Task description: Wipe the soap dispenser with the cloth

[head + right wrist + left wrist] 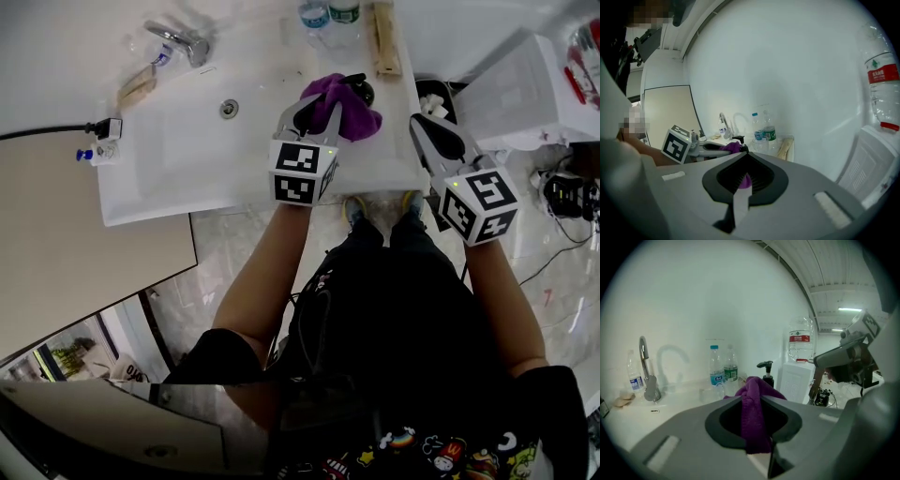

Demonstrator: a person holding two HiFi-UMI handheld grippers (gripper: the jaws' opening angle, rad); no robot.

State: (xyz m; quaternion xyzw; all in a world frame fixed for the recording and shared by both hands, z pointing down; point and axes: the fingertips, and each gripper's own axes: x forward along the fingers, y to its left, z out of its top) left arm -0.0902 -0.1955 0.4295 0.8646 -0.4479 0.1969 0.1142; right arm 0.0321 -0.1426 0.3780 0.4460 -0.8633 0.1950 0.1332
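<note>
My left gripper [314, 117] is shut on a purple cloth [354, 111], which hangs bunched between its jaws over the right end of the white counter [394, 173]. The black pump soap dispenser [362, 88] stands just behind the cloth, partly hidden by it. In the left gripper view the cloth [754, 413] fills the jaw gap, with the dispenser's pump [766, 371] right behind it. My right gripper [433, 131] hovers past the counter's right edge, shut and holding nothing. The right gripper view shows the dispenser [738, 139] and cloth [730, 147] to its left.
A sink basin [178, 141] with a chrome faucet [184, 41] lies to the left. Two water bottles [330, 13] and a wooden brush-like item [385, 39] stand at the back of the counter. A white water dispenser [525, 89] and a bin [433, 96] stand to the right.
</note>
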